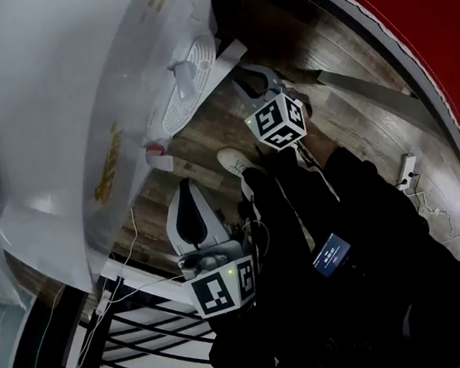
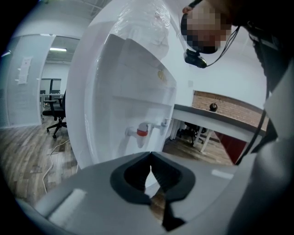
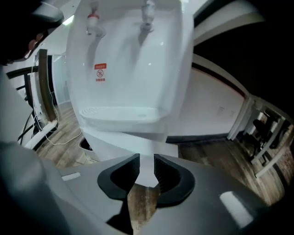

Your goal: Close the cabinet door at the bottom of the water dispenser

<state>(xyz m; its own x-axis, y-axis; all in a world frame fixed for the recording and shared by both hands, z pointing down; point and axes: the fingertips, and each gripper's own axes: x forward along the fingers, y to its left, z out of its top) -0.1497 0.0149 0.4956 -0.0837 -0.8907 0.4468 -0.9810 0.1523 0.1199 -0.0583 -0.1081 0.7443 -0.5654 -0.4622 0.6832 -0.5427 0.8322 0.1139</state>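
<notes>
The right tool [image 3: 147, 166] is hanging released, its dark pads standing apart with nothing pinched between them. Through that gap a white panel is showing: the cabinet door [image 3: 138, 149] is sitting straight ahead of this tool, low on the water dispenser [image 3: 128, 69], just under the drip tray [image 3: 119, 112]. Whether the door is ajar or fully closed, I cannot tell from here. Higher up, a red tap [image 3: 93, 18] and a second tap beside it are poking out above a small red warning label [image 3: 100, 72].

Over on the other side, the left tool [image 2: 150, 158] is sitting clenched, tips meeting, gripping nothing. It is pointing at the dispenser's flank, well apart from it, with the red tap showing again in profile. Clear plastic wrap [image 2: 142, 23] is glinting at the top of the machine, and an office chair [image 2: 56, 114] is standing far back on the wooden floor [image 2: 27, 156].

From the head view, both tools are hovering above the planks, the right one nearer the drip tray, and a pale shoe [image 1: 232, 161] is peeking out between them.
</notes>
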